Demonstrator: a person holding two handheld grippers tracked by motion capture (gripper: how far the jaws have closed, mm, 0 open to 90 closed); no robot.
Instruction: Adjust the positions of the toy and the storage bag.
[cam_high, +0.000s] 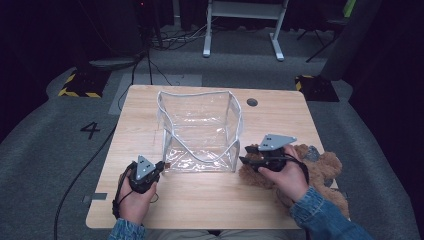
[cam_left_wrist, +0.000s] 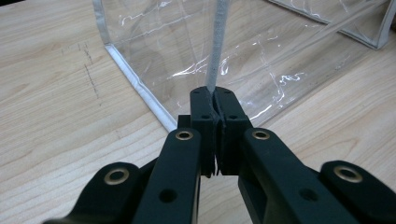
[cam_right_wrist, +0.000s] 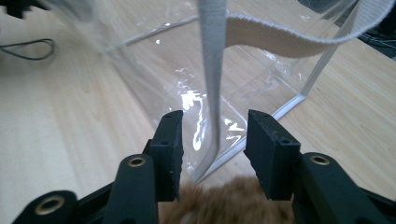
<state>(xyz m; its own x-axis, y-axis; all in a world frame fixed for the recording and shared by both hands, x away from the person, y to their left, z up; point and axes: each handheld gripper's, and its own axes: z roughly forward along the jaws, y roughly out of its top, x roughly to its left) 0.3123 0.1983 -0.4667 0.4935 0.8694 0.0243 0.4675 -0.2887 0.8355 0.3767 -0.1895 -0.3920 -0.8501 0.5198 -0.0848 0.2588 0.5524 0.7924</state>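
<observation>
A clear plastic bag (cam_high: 200, 127) with white trim stands open in the middle of the wooden table (cam_high: 210, 200). My left gripper (cam_high: 161, 165) sits at the bag's near left corner. In the left gripper view that gripper (cam_left_wrist: 215, 100) is shut on the bag's white edge strip (cam_left_wrist: 215, 51). A brown teddy bear (cam_high: 320, 172) lies at the table's right edge, partly under my right hand. My right gripper (cam_high: 246, 154) rests over the bear, pointing at the bag's near right corner. It stands open (cam_right_wrist: 212, 135), with the bag's white trim (cam_right_wrist: 212, 70) hanging between the jaws and brown fur (cam_right_wrist: 224, 205) below.
A round cable hole (cam_high: 252, 102) is set in the table's far right part. Grey carpet surrounds the table, with a black cable (cam_high: 85, 165) on the floor at left and white desk legs (cam_high: 277, 40) behind.
</observation>
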